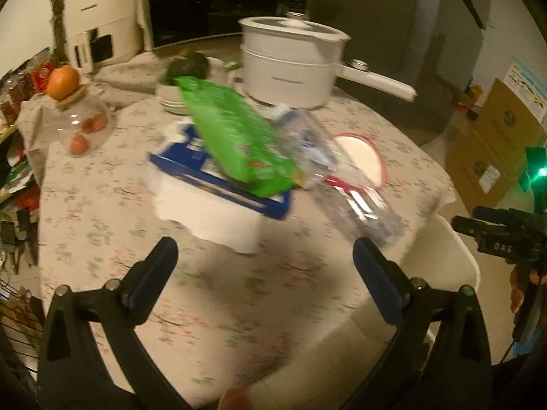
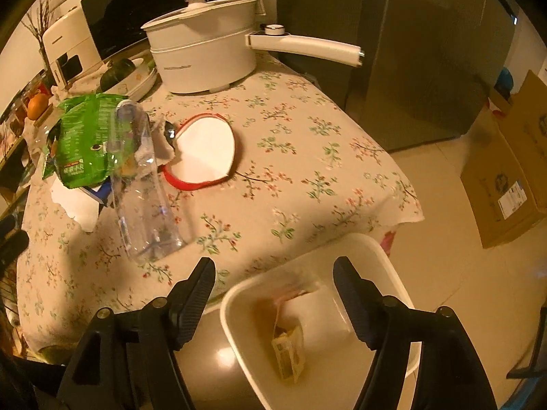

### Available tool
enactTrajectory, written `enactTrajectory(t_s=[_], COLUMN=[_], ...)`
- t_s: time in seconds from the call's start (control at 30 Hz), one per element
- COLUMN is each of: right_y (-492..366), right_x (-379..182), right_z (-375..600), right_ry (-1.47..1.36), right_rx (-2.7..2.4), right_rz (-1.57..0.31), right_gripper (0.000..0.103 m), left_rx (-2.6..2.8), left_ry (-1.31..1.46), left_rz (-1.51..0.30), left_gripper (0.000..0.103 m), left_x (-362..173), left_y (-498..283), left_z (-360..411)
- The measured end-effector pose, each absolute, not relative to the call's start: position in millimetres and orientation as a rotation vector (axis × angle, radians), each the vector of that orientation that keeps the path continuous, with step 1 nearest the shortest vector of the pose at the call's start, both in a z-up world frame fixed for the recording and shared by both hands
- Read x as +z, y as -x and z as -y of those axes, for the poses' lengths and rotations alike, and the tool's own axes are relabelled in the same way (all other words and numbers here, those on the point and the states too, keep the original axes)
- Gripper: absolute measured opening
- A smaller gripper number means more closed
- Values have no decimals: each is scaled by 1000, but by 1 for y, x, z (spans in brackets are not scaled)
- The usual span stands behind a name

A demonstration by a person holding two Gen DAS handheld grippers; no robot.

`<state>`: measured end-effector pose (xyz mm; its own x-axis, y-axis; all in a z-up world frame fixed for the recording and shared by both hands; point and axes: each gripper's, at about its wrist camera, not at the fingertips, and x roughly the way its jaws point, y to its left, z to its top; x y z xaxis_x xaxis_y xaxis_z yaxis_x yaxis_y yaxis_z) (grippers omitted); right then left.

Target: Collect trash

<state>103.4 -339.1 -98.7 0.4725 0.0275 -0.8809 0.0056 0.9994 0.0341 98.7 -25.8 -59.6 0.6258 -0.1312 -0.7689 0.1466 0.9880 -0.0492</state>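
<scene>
A green snack bag (image 1: 236, 136) lies on a blue and white box (image 1: 218, 198) on the flowered tablecloth; it also shows in the right wrist view (image 2: 87, 140). A clear empty plastic bottle (image 2: 145, 184) lies beside it, and shows in the left wrist view (image 1: 338, 177). A white bin (image 2: 307, 321) by the table's edge holds a small wrapper (image 2: 289, 352). My left gripper (image 1: 265, 253) is open and empty, above the tablecloth short of the box. My right gripper (image 2: 273, 273) is open and empty, above the bin.
A white pot (image 2: 205, 54) with a long handle stands at the back. A red-rimmed white lid (image 2: 205, 147) lies mid-table. A glass jar (image 1: 82, 123) with an orange on top, a stack of plates (image 1: 174, 99) and an air fryer (image 1: 99, 20) stand at left. Cardboard boxes (image 2: 506, 184) are on the floor.
</scene>
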Motion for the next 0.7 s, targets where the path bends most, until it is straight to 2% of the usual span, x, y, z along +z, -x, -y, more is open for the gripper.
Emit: enactTrajectory(t_s=[0.37, 0.43, 0.5, 0.6, 0.7], right_y=[-124, -128, -131, -134, -136], right_x=[-94, -95, -97, -101, -104], right_z=[319, 315, 310, 305, 303], right_ry=[-51, -39, -16, 13, 29], right_rx=[34, 36, 36, 32, 31], right_rz=[-1076, -1078, -1082, -1089, -1096], right_gripper=[76, 77, 77, 77, 77], left_rx=[-2, -22, -70, -135, -153], left_ry=[29, 79, 123, 186, 255], left_rz=[-906, -927, -955, -995, -1023], left_gripper=[102, 98, 81, 63, 54], left_x=[-62, -73, -85, -107, -126], left_y=[-135, -146, -156, -169, -180], left_z=[-49, -57, -60, -62, -67])
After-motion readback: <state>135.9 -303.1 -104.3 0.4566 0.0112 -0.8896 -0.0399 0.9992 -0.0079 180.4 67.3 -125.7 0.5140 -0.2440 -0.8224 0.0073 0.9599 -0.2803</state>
